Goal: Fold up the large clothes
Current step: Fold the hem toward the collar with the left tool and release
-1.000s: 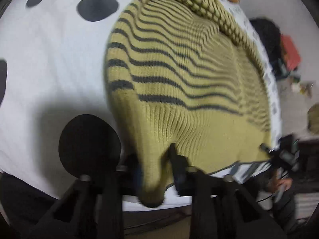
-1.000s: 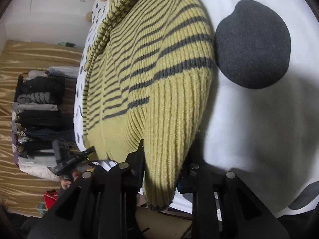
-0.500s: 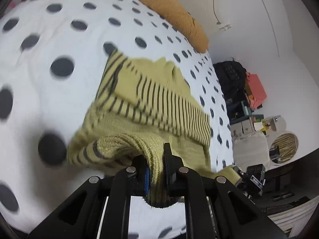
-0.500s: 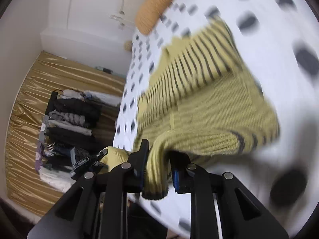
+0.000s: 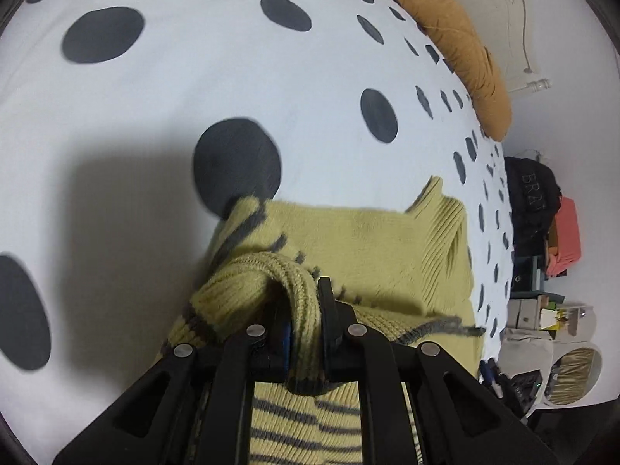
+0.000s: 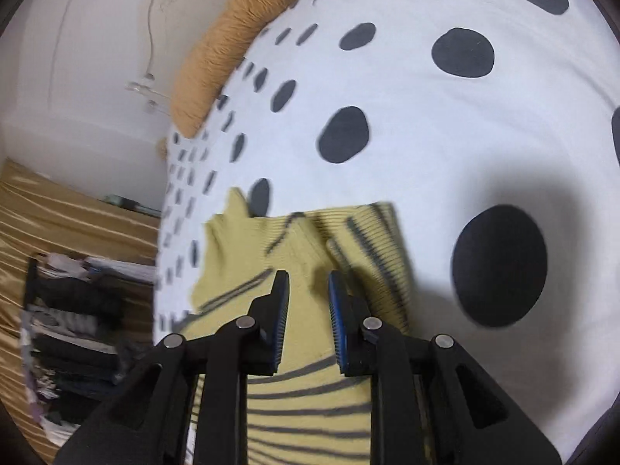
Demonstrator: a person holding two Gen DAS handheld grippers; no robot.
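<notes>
Two grippers work over one wide bed: a white duvet with dark polka dots (image 5: 162, 124) fills both wrist views, an orange-brown pillow (image 5: 461, 38) lying along its far edge by the wall. On the duvet's near part lies the yellow-green knit sweater with grey stripes (image 5: 372, 240), already doubled over, its ribbed edge pointing away from the jaws and its long axis running roughly left to right across both views. The left gripper (image 5: 306, 333) is pressed together on a bunched, rope-like fold of the knit, which rises just ahead of its fingers. The right gripper (image 6: 308, 306) stands spread, nothing between its blue-lined pads (image 6: 338, 310), hovering just over the sweater's flat upper layer; whether it touches, I cannot tell. Judged from this, the left side holds the only grip, so the fold's next lay-down hangs on it. A stack of folded clothes (image 6: 73, 321) sits well apart beyond the bed edge, a black bag (image 5: 533, 201) on the other side. Nothing blocks the sweater.
</notes>
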